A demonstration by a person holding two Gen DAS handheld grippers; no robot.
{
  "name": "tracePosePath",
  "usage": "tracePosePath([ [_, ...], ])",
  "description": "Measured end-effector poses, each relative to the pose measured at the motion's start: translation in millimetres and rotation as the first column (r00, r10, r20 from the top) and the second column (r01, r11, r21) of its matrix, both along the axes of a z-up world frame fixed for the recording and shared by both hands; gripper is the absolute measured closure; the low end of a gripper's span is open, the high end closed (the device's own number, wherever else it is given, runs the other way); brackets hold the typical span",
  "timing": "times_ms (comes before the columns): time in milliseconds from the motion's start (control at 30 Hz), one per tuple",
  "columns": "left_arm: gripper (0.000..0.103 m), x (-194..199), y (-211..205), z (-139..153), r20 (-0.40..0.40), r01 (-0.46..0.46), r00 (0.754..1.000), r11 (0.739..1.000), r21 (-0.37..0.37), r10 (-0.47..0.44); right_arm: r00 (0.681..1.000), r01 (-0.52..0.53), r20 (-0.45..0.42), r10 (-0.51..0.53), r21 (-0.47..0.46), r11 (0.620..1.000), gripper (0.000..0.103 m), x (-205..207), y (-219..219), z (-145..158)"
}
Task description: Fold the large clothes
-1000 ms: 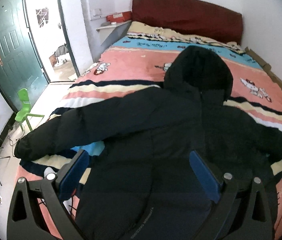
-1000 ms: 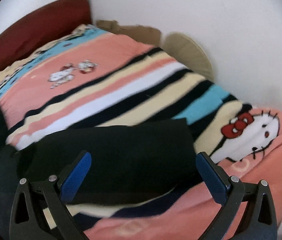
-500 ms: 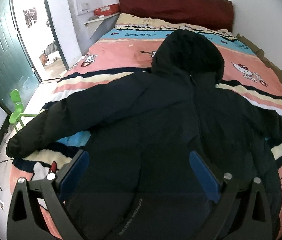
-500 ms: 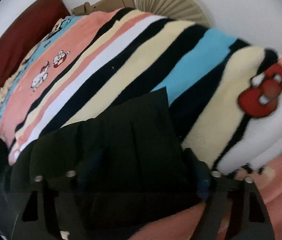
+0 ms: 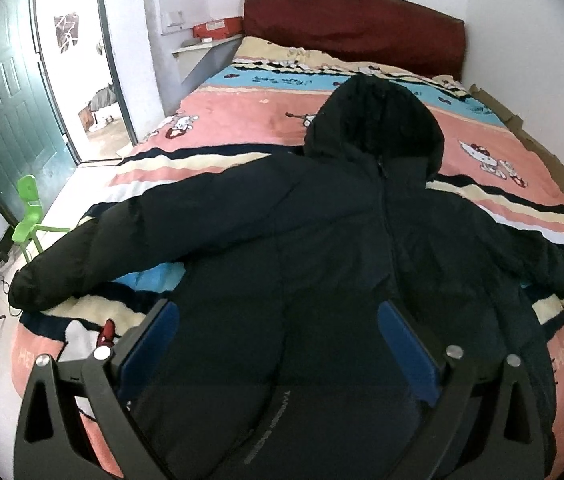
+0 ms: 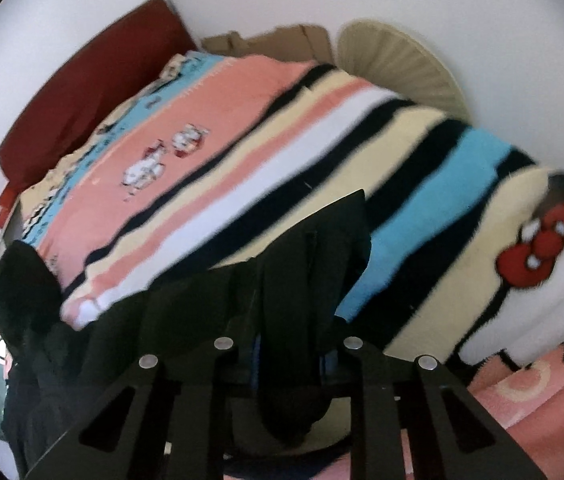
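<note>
A large black hooded puffer jacket (image 5: 322,240) lies spread front-up on the bed, hood toward the headboard, both sleeves stretched out sideways. My left gripper (image 5: 278,344) is open and hovers over the jacket's lower body, holding nothing. My right gripper (image 6: 290,356) is shut on the cuff end of the jacket's right sleeve (image 6: 314,264), which bunches up between the jaws and lifts off the blanket. The hood (image 6: 22,288) shows at the left edge of the right wrist view.
The bed carries a striped pink, cream, black and blue cartoon blanket (image 5: 242,120) and a dark red headboard (image 5: 354,24). A green plastic chair (image 5: 30,216) and an open green door (image 5: 6,92) stand left of the bed. Cardboard (image 6: 274,40) and a woven fan (image 6: 402,68) lean on the right wall.
My right gripper went from open over the sleeve end to shut on it, and the sleeve is bunched and raised. My left gripper stayed open over the jacket's lower body.
</note>
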State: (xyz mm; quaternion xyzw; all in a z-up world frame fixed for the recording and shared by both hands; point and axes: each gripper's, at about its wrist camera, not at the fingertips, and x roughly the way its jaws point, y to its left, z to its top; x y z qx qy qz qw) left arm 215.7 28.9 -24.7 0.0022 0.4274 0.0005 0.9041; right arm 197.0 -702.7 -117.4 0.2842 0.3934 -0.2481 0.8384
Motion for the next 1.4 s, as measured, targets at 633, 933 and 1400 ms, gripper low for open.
tracePosePath([
  [633, 0.003, -53, 53, 33, 0.074, -0.007, 0.997, 0.999, -0.043, 0.011, 0.88, -0.39, 0.231, 0.415, -0.146, 0.909, 0.088, 55, 191, 155],
  [933, 0.002, -65, 89, 38, 0.099, -0.024, 0.995, 0.999, -0.04, 0.027, 0.742, -0.594, 0.251, 0.622, -0.185, 0.783, 0.089, 101, 355, 192],
  [1400, 0.002, -52, 165, 8, 0.081, -0.109, 0.99, 0.992, -0.059, 0.113, 0.638, -0.746, 0.095, 0.764, -0.17, 0.644, 0.089, 135, 563, 114],
])
